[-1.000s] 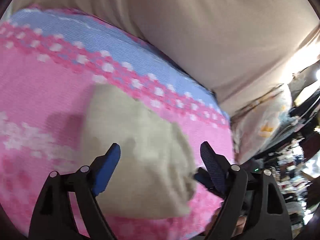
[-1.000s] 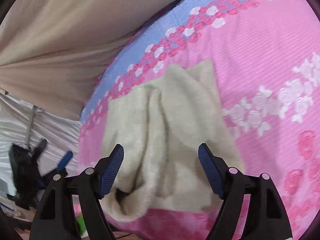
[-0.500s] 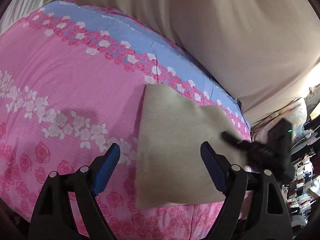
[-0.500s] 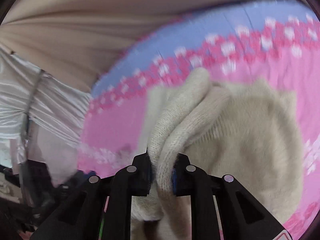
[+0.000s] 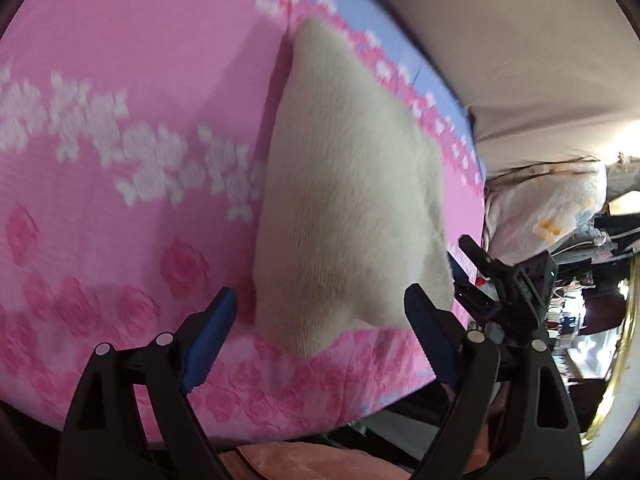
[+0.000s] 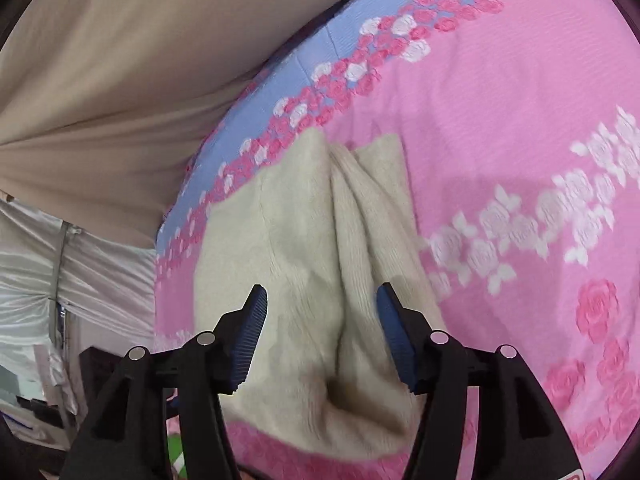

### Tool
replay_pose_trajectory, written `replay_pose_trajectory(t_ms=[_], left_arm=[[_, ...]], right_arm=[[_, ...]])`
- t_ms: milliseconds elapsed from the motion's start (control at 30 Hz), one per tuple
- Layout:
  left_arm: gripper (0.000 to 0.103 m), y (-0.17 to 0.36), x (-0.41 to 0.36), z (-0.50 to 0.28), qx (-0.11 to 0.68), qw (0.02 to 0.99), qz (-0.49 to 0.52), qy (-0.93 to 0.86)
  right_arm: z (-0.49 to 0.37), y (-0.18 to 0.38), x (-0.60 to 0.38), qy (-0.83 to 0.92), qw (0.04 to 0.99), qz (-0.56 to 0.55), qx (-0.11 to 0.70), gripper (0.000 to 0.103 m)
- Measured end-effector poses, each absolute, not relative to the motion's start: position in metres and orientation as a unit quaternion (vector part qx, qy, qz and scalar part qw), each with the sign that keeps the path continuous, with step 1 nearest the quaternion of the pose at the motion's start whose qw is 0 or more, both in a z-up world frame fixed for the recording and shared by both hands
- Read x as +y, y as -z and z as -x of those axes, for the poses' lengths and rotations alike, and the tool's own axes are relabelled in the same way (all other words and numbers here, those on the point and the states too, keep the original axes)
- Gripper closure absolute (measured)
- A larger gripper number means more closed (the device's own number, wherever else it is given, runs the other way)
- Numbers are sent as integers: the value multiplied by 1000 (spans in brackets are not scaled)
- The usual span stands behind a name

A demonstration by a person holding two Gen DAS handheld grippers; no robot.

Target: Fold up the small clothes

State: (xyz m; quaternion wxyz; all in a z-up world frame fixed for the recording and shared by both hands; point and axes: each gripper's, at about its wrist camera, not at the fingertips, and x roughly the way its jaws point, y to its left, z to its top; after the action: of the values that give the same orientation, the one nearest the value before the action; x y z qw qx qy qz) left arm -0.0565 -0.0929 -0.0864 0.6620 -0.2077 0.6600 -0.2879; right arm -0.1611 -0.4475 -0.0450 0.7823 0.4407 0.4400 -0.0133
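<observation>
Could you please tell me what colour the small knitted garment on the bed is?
The knitted garment is plain cream-beige; the right wrist view shows it best.

You see a pink rose-patterned bedspread (image 6: 500, 128) with a blue border (image 6: 304, 64), a beige sheet (image 6: 132, 60) behind it, and a printed pillow (image 5: 548, 204) beside the bed.

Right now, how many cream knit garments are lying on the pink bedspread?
1. The cream knit garment lies bunched on the pink bedspread near its blue floral border, in front of both cameras. It has folds, so anything tucked underneath would be hidden.
</observation>
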Motion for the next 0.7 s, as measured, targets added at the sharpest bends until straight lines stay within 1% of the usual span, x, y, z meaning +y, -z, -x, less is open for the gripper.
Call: replay_pose_trajectory(t_ms=[33,100,167,233,267,300,400,467,500,533,600,633,667,700], left_arm=[[20,94,-94,57,671,651,214,284],[20,115,-100,59,695,628,228,267],[22,129,-106,63,707,613,238,261],[61,136,-114,64,710,607,231,271],[83,135,-119,62,710,608,215,282],[85,127,-117,58,705,614,209,286],[86,91,-93,45,676,631,230,303],[86,62,-66,35,658,646,235,308],[86,58,-60,33,658,647,231,308],[85,59,-55,31,666,645,217,306],[81,77,-59,34,682,650,164,292],[80,92,-64,39,693,655,122,276],[80,99,-67,45,698,657,97,268],[78,99,-67,51,695,662,92,265]], right_arm=[[166,47,-444,14,778,-439,449,42],[169,52,-435,9,773,-438,459,33],[166,64,-422,10,770,-429,472,34],[152,74,-409,7,767,-413,491,62],[148,76,-406,5,763,-416,495,71],[144,70,-401,4,764,-418,492,73],[142,41,-386,-27,778,-425,463,77],[145,26,-373,-45,783,-432,446,78],[146,28,-365,-43,783,-427,450,77],[146,35,-359,-40,780,-421,461,77],[146,73,-348,-7,763,-396,510,70],[147,88,-347,7,755,-392,525,71],[153,91,-349,4,752,-416,511,71],[157,85,-351,8,751,-431,500,66]])
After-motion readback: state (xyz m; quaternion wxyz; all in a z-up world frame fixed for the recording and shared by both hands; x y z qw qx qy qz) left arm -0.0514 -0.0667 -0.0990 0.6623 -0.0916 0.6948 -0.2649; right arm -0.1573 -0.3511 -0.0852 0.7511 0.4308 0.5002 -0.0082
